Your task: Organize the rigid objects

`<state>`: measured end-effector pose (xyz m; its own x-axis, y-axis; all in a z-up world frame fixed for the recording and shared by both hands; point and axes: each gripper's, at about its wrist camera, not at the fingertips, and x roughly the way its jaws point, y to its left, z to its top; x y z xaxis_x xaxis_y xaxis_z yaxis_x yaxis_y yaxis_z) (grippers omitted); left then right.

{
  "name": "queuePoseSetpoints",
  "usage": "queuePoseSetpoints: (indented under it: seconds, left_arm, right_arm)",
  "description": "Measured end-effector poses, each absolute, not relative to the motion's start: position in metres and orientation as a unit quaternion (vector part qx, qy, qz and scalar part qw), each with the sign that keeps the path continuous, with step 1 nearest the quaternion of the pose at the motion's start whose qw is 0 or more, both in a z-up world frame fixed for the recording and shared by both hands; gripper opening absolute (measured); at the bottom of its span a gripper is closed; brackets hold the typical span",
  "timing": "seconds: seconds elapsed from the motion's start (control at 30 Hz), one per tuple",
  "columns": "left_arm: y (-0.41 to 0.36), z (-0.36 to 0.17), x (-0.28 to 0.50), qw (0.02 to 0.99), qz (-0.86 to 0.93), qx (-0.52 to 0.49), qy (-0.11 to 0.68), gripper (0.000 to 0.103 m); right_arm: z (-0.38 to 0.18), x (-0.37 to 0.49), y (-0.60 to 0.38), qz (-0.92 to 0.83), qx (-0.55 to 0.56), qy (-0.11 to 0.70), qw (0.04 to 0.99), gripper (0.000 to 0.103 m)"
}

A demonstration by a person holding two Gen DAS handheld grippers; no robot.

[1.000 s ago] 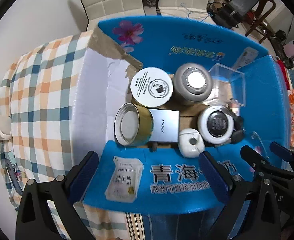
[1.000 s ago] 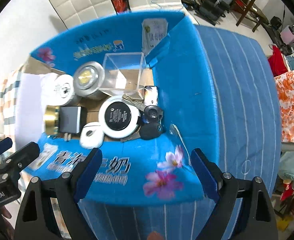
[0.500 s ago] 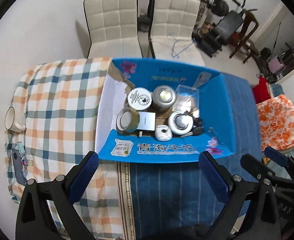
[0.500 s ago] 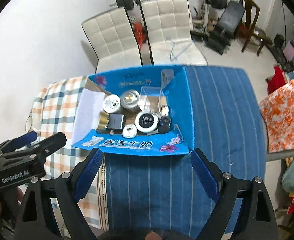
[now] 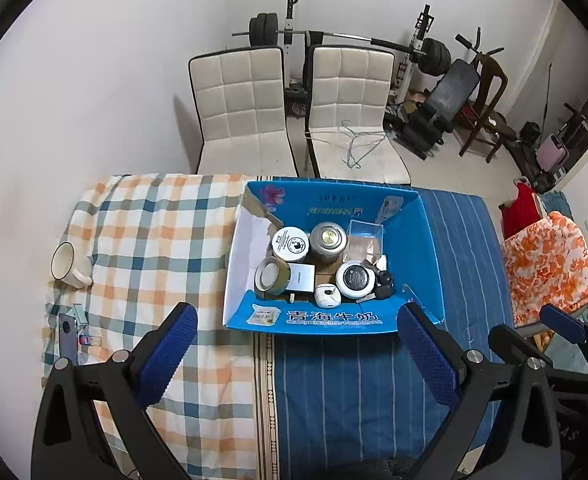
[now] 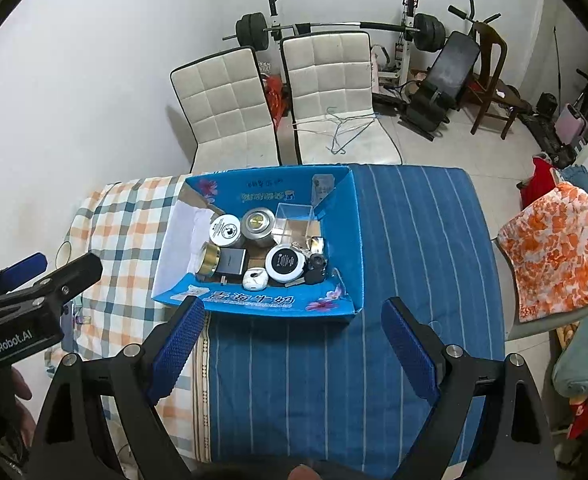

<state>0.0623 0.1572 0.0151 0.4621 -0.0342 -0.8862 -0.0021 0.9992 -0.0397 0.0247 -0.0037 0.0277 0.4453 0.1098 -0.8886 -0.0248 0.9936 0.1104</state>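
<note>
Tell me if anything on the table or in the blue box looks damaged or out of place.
The blue box has a torn far-left corner, with bare brown cardboard showing. Outside it, a white mug sits at the checked cloth's left edge, and a phone lies nearer the camera. The items inside look undamaged.

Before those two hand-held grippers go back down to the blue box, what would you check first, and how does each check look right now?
1. Left hand-held gripper open and empty: ok.
2. Right hand-held gripper open and empty: ok.
3. Blue box flaps open, contents reachable from above: ok.
4. Items inside, such as the white jar and clear case, already in their final places: cannot tell.
5. Anything left outside the box: not ok, a mug and a phone sit on the checked cloth.
6. Grippers clear of each other: ok.
</note>
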Motion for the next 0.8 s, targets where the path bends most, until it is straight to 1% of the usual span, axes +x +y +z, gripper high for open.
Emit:
queuePoseSetpoints:
  seconds: [0.8]
  left_arm:
    - [0.145, 0.026, 0.043, 0.859, 0.001, -0.017, 0.511, 0.103]
  right_arm:
    - [0.048, 0.017, -0.014, 0.02, 0.022, 0.502, 0.864, 0.092]
